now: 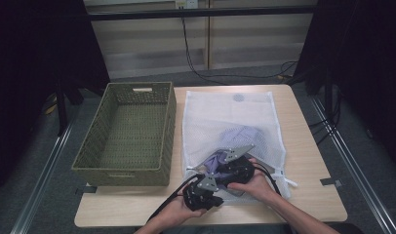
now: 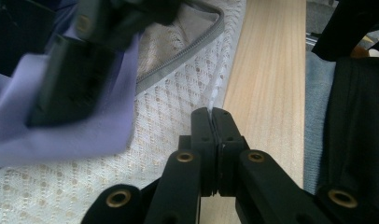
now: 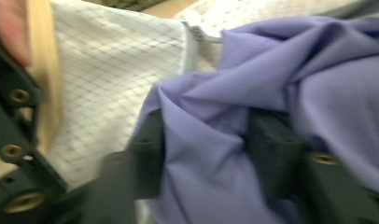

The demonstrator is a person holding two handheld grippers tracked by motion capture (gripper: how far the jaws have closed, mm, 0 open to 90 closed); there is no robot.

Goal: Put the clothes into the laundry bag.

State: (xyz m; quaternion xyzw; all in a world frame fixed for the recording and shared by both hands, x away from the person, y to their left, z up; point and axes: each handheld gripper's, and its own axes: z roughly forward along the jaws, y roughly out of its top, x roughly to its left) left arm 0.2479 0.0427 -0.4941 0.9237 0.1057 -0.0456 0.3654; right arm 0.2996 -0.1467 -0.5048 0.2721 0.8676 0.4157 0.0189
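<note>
where the table's near edge meets the white mesh bag, both grippers crowd together over the bag's open end. the left gripper sits at the bag's near left corner, and in the left gripper view its jaws are pressed together, pad against pad, with the bag's mesh edge running right up to their tips; whether a thin bit of mesh is caught between them i cannot tell. the right gripper lies just beyond it, over the bag, and in the right gripper view its jaws stand partly apart with a bunched fold of the purple cloth between them, pinched on both sides. that view is blurred.

the purple cloth lies mostly inside the bag, showing through the mesh near the middle of it, with some of it bunched at the opening beside the grippers. in the left gripper view the cloth hangs over the mesh to the left, and the grey zipper edge of the bag curves past it.

the bag lies flat on the wooden table, its far end reaching toward the table's back edge. a green woven basket stands just beside the bag on its left. a person's hands come in from the bottom of the high view, one on each gripper.
</note>
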